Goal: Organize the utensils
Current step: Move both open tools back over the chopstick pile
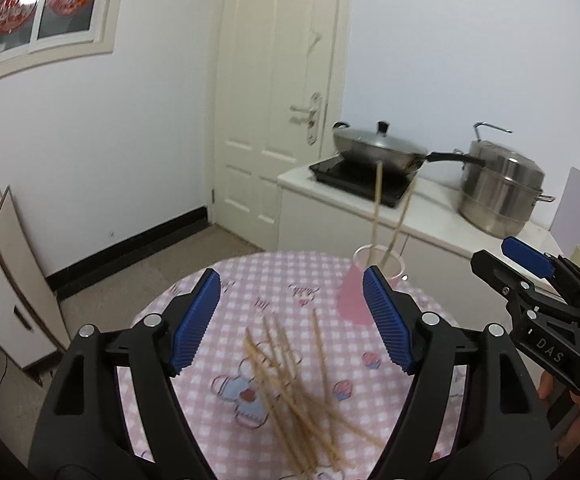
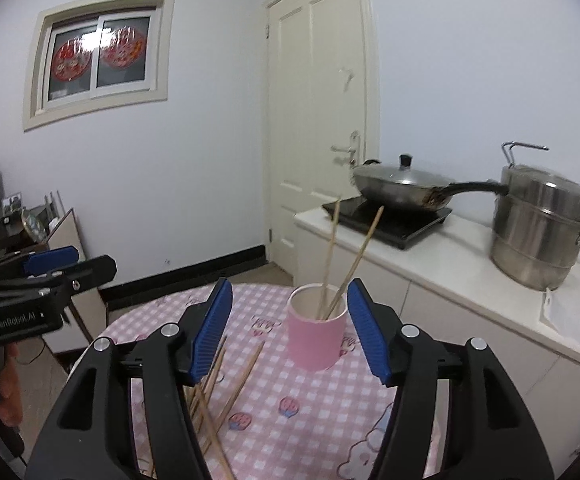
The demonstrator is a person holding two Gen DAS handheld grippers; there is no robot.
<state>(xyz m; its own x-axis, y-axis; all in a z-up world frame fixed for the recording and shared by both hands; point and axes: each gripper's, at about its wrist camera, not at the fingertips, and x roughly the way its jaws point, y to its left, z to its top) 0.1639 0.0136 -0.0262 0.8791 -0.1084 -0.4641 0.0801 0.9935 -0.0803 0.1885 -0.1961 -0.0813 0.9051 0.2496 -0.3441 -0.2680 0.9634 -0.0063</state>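
A pink cup (image 1: 351,300) (image 2: 315,340) stands on the round table with the pink checked cloth (image 1: 258,280) (image 2: 313,420). Two wooden chopsticks (image 1: 377,208) (image 2: 329,248) lean upright inside it. Several loose chopsticks (image 1: 290,392) (image 2: 242,380) lie crossed on the cloth, nearer to me than the cup. My left gripper (image 1: 291,316) hovers open above that pile with nothing between its blue pads. My right gripper (image 2: 290,286) is open too, its jaws framing the cup from the near side without touching it. Each gripper shows at the edge of the other's view (image 1: 501,260) (image 2: 54,264).
Behind the table runs a white counter (image 2: 449,272) with a black hob (image 2: 393,224), a lidded wok (image 2: 401,188) and a tall steel steamer pot (image 2: 541,224). A cream door (image 2: 317,120) stands at the back. A low cabinet (image 1: 6,292) sits left of the table.
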